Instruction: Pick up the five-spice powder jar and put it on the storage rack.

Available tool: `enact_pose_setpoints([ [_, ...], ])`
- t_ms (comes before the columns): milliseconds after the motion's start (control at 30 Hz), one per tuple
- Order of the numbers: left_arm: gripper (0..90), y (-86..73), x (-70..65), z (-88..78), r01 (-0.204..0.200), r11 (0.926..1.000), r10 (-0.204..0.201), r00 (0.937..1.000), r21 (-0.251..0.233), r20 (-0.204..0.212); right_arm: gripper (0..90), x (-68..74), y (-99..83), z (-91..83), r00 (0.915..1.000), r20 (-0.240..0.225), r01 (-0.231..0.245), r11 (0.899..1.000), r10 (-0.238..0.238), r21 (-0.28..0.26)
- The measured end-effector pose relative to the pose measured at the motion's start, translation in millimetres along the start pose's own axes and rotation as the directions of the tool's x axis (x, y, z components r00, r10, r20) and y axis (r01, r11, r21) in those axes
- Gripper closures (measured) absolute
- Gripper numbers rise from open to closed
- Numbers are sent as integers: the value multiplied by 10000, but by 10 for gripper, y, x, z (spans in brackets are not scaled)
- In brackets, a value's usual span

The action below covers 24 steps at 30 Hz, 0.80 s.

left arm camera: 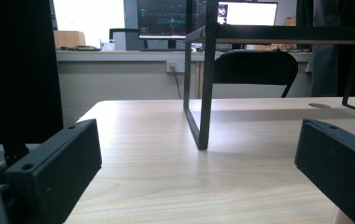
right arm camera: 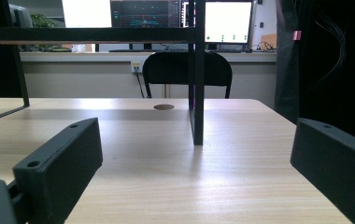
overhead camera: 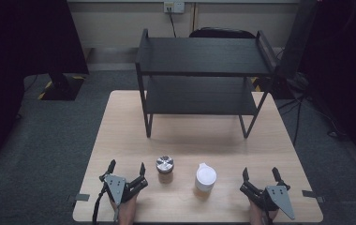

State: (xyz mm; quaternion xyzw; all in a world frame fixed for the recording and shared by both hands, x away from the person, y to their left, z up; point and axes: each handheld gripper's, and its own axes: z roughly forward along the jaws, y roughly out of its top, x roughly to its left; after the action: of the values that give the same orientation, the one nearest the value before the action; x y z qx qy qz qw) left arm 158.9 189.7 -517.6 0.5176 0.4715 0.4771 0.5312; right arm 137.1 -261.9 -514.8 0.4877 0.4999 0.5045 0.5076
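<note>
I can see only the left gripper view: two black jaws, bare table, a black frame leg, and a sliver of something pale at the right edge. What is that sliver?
Observer: From the high view, it is most likely a jar with a silver lid, standing just right of the left hand-held gripper.
Operator: Is anything else near it?
Observer: Yes, a white lidded container stands to the jar's right, apart from it.
Operator: And the other hand-held gripper?
Observer: The right hand-held gripper rests on the table right of the white container, jaws spread, holding nothing.
Operator: What does the frame leg belong to?
Observer: A black two-tier shelf at the table's far side, both tiers bare.
</note>
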Motion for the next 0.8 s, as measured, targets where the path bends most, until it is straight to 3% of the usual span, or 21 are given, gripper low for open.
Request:
enact_pose_setpoints([
  [800,0,0,0,1,-2,10000,2,10000,0,3,9,14,1,0,10000,78,4,10000,-4,3],
])
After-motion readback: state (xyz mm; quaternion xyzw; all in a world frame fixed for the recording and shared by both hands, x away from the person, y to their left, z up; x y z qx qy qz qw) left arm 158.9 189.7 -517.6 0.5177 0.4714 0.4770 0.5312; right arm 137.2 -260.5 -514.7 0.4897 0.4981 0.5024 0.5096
